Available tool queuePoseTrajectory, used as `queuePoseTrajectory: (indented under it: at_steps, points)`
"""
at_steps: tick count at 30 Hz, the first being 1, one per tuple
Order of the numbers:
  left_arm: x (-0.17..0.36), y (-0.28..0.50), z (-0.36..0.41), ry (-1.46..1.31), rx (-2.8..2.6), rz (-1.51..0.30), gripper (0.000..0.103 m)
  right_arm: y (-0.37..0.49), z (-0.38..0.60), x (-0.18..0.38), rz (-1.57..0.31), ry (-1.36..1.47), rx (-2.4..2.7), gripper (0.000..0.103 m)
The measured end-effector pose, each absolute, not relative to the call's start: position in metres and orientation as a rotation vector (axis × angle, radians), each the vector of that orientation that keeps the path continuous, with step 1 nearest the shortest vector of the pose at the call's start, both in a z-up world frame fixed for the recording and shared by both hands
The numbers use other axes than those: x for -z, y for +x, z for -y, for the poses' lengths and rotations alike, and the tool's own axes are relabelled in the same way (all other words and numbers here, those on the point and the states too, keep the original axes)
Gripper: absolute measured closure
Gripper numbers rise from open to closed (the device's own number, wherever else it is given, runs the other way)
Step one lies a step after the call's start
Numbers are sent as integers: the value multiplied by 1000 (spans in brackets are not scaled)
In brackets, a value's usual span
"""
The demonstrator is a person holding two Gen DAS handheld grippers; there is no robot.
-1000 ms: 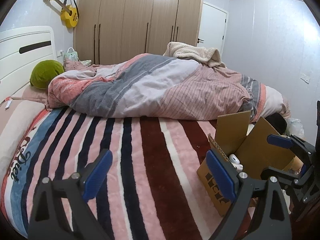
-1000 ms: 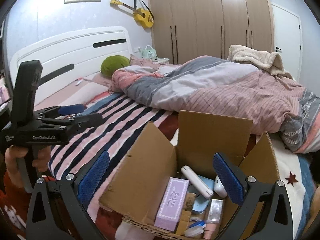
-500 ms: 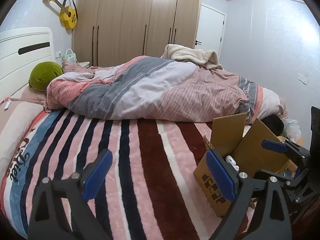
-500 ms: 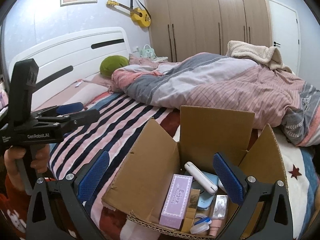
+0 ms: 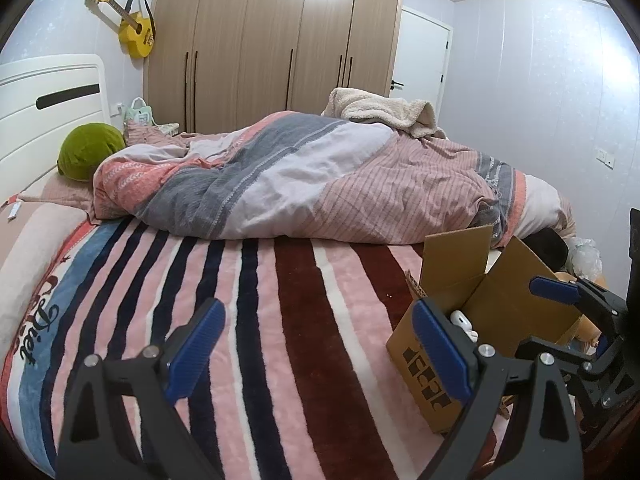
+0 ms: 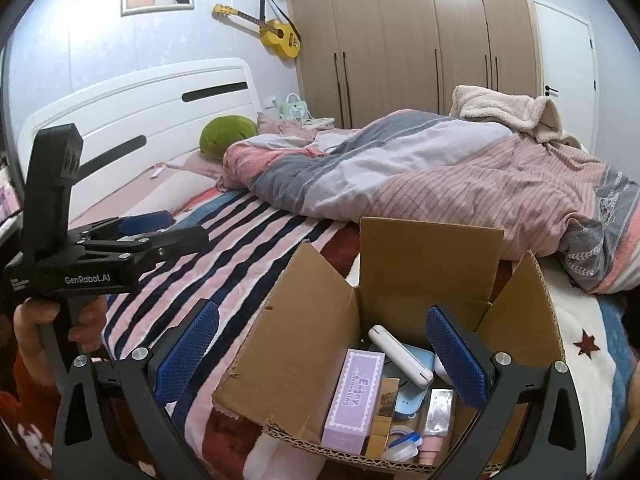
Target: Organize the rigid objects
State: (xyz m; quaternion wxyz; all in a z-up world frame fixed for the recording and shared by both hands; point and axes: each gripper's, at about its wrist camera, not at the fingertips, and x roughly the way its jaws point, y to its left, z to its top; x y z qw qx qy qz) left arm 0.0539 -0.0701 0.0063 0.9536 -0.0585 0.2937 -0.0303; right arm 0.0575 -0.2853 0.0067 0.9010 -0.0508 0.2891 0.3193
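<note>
An open cardboard box [image 6: 304, 344] stands on the striped blanket [image 5: 260, 320]. It holds several small rigid items: a lilac carton [image 6: 354, 394], a white oblong case [image 6: 400, 356], a pale blue case [image 6: 412, 394], a small blue-rimmed container [image 6: 400, 446]. My right gripper [image 6: 320, 356] is open and empty, its jaws wide over the box's near edge. My left gripper [image 5: 316, 352] is open and empty above the blanket, left of the box [image 5: 424, 364]. The left gripper also shows in the right wrist view [image 6: 160, 228].
A rumpled quilt [image 5: 304, 184] lies across the far half of the bed, a cream fleece [image 5: 380, 112] on top. A green cushion [image 5: 90, 156] sits by the white headboard [image 5: 48, 100]. Wardrobes [image 5: 272, 48] and a yellow guitar [image 5: 134, 32] are behind.
Both grippers have drawn back and lifted slightly; the box sits a little lower and farther right in the left wrist view. Both jaws stay open and empty.
</note>
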Motion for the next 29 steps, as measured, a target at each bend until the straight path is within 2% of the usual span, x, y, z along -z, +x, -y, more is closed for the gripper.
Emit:
queuePoseTrajectory:
  at_steps: [29]
  points:
    - [-8,53,73,-112,78,-592,10,55,283,-7,-601,-102,-643,0]
